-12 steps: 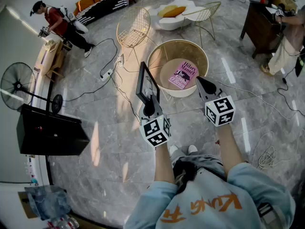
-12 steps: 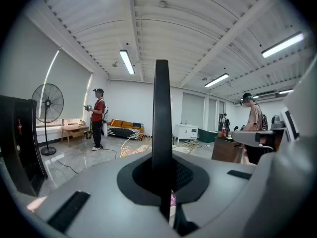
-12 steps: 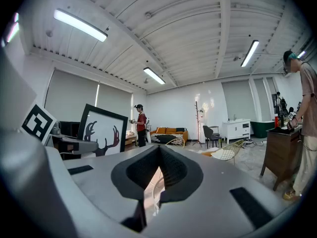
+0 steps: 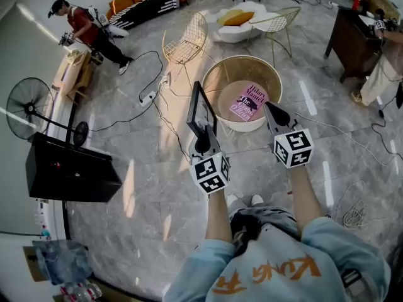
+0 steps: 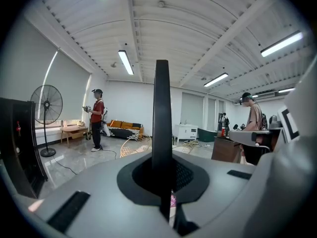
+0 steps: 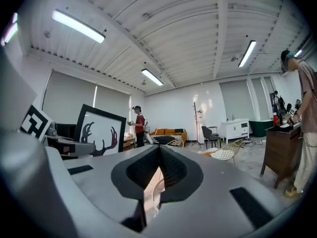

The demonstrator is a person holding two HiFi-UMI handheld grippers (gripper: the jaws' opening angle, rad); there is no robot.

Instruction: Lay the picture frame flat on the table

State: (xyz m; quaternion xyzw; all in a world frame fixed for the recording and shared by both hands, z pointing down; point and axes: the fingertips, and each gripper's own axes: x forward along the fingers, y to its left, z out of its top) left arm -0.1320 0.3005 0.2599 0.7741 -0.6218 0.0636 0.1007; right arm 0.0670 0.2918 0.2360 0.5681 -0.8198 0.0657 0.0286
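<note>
Left gripper clamped the picture frame upright, edge-on in its own view. The right gripper view showed its antler print at 9 o'clock (right gripper closed, empty).

head view looks down; all show picture frame.

Pale blue, orange-lettered sweatshirt; grey left claw and right claw bear marker cubes.
</note>
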